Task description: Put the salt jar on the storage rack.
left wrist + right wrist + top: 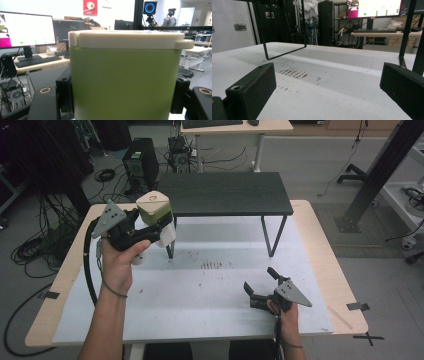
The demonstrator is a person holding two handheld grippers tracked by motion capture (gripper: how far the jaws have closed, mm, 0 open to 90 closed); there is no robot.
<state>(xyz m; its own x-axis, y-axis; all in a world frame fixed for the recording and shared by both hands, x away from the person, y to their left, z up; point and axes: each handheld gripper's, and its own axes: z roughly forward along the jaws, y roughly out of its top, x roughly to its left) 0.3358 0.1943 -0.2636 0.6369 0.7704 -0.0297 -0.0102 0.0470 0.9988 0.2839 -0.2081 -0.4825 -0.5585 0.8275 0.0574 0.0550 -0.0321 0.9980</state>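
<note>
Between the left tongs (125,100), a clamped green container (125,82), base cut off; right tongs (261,288) agape.

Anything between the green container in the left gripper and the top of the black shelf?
Nothing visible. The left gripper holds the container in the air by the shelf's left front corner, and the shelf top shows bare. The right gripper sits low on the table, well aside.

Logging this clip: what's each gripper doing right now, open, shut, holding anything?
Left gripper: shut on the green container with the cream lid, held above the table.
Right gripper: open, holding nothing, low over the white mat.
</note>
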